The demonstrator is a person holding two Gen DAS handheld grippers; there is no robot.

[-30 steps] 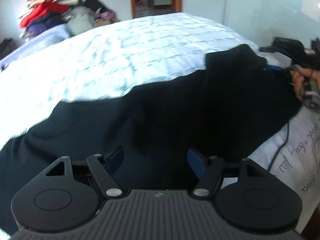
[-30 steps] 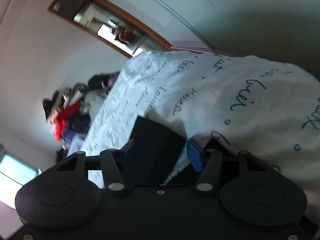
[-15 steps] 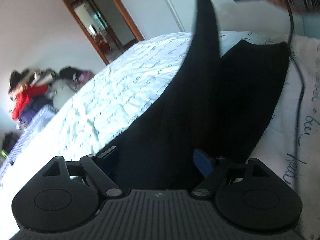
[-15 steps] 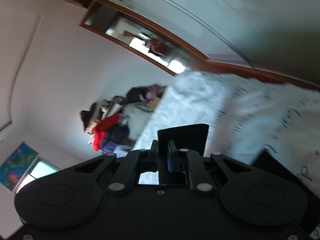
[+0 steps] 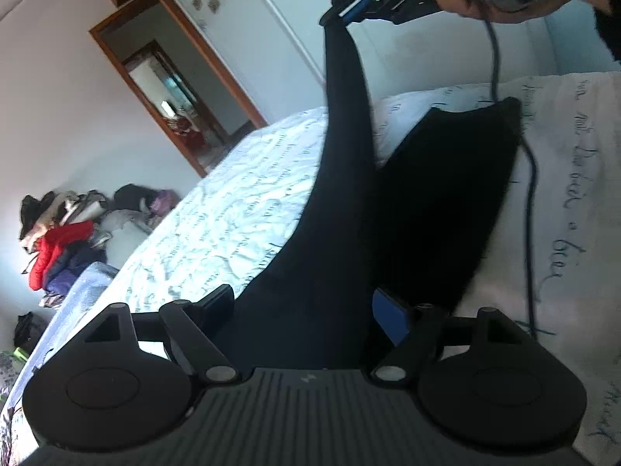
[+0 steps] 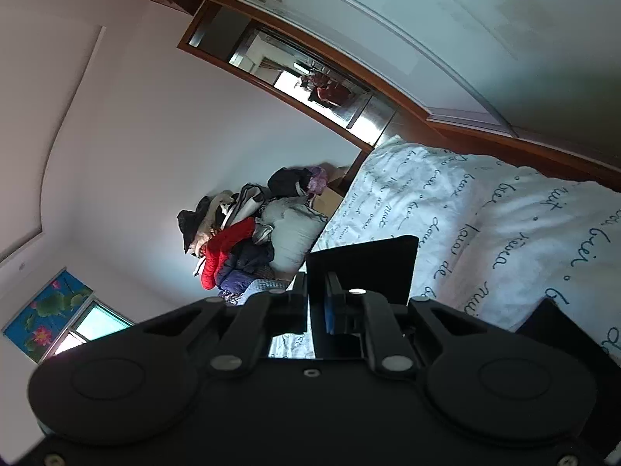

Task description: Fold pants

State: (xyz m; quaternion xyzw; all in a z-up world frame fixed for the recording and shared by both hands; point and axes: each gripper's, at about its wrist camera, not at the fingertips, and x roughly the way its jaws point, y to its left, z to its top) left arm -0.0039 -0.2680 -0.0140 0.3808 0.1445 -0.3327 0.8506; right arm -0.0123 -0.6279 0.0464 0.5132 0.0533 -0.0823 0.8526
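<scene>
Black pants (image 5: 341, 225) lie on a white bed with blue script (image 5: 217, 225). One leg is lifted into the air, the other leg (image 5: 446, 194) lies flat on the bed. My right gripper (image 5: 341, 15), seen at the top of the left wrist view, is shut on the end of the raised leg. In the right wrist view, my right gripper (image 6: 318, 303) pinches a black fabric edge (image 6: 365, 260). My left gripper (image 5: 306, 310) is open, low over the pants, with cloth between its spread fingers.
A pile of clothes (image 5: 62, 229) lies at the far end of the bed, also in the right wrist view (image 6: 248, 233). A wooden doorway (image 5: 174, 89) stands behind. A dark cable (image 5: 528, 178) hangs over the bed's right side.
My right gripper closed on the end of one pant leg and lifted it high off the bed. My left gripper stayed open over the pants while its view tilted.
</scene>
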